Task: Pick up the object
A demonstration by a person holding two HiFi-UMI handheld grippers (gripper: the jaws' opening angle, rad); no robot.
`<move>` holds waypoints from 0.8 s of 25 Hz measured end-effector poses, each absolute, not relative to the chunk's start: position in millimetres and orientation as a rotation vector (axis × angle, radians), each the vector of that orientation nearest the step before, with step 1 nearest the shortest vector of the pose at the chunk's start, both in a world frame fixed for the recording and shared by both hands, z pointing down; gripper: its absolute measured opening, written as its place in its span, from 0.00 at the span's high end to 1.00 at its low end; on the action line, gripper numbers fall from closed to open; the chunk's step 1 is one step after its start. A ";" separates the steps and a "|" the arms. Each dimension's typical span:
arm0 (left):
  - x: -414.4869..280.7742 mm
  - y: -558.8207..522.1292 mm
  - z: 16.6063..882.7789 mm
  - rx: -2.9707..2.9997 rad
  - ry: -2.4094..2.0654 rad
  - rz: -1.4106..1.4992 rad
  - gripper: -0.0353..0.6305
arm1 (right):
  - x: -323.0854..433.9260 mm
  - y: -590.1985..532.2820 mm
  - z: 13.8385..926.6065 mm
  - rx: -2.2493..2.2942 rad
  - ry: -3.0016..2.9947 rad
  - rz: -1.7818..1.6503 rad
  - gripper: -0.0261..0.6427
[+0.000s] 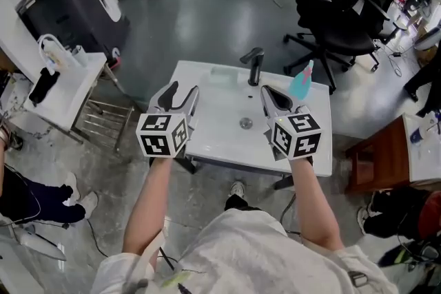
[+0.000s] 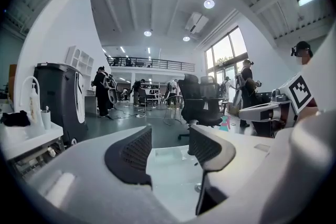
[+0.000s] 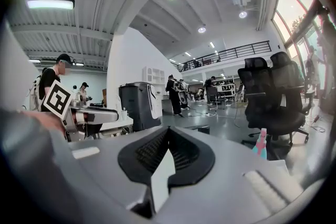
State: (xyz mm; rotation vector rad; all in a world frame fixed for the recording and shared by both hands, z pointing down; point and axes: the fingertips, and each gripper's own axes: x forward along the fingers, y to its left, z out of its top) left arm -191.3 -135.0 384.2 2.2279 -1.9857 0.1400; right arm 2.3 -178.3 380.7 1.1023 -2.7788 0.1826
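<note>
You had both grippers held up over the near edge of the sink (image 1: 227,151), and neither was on anything. Left gripper (image 1: 183,87) (image 2: 169,136): jaws spread, only the basin showing through the gap. Right gripper (image 1: 270,93) (image 3: 168,132): jaws pressed together tip to tip, nothing pinched. The basin was bare apart from the drain (image 1: 246,123), which sat mid-basin between the two grippers. The black faucet (image 1: 253,64) was at the middle of the far edge. The only loose item on the sink was a teal spray bottle (image 1: 301,82) (image 3: 260,145) with a pink head. It stood upright at the far right corner, right of the faucet and apart from it, and in the head view it showed just past the right gripper's tips. I'd take that as the object. My read is that this was the approach step, with the grasp not started. The right gripper was closer, so the next move calls for:
- opening those jaws first
- reaching toward the far right corner
- straddling the bottle body below the head
- closing and lifting straight up

Mind the faucet on the left of that reach. A tall bottle that near the corner could probably tip off if nudged. Beyond the sink there was only floor and a black office chair (image 1: 337,3), well apart.
</note>
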 end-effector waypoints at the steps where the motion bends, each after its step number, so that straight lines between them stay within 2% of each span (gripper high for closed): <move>1: -192.3 -145.1 383.8 2.232 -1.983 0.141 0.60 | 1.9 -187.6 380.8 1.109 -2.777 0.184 0.96; 20: -195.5 -295.9 384.3 2.285 -1.917 0.140 0.60 | 7.9 -332.2 373.9 1.226 -2.736 0.189 0.96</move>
